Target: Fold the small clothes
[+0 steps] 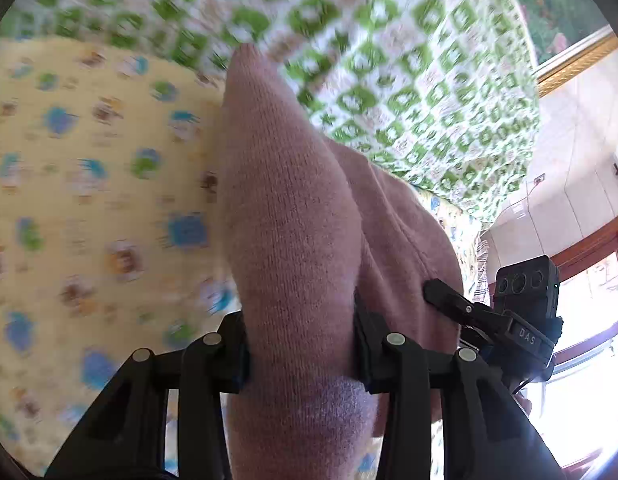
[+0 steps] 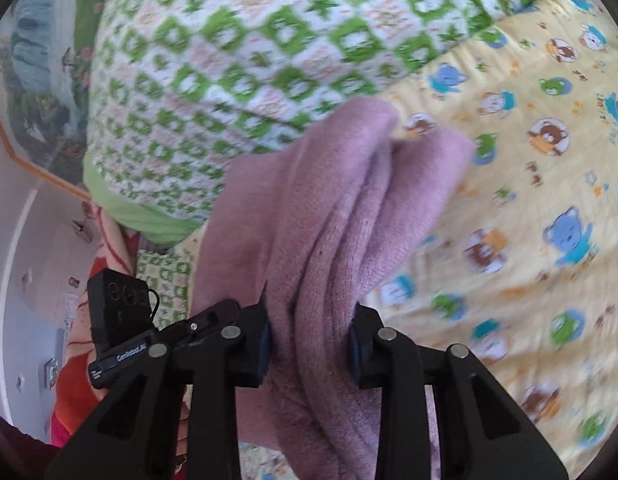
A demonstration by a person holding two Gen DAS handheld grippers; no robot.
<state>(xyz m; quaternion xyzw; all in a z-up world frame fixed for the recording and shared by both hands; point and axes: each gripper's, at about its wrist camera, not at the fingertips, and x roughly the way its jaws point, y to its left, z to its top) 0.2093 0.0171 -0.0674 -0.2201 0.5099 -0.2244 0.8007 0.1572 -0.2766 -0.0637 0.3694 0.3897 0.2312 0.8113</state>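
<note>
Pink knitted garment (image 1: 293, 216) hangs bunched between my two grippers, lifted above the yellow bedsheet (image 1: 89, 168) with its cartoon bears. My left gripper (image 1: 301, 354) has its jaws clamped on a thick fold of the garment. Behind it lies the green and white quilt (image 1: 389, 60). My right gripper (image 2: 309, 344) has its jaws clamped on several gathered folds of the same garment (image 2: 329, 208), over the bedsheet (image 2: 529, 200).

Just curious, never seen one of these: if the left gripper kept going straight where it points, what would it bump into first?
Probably the yellow cartoon sheet, near the green quilt; the held pink garment fills the line, so depth is unclear.
</note>
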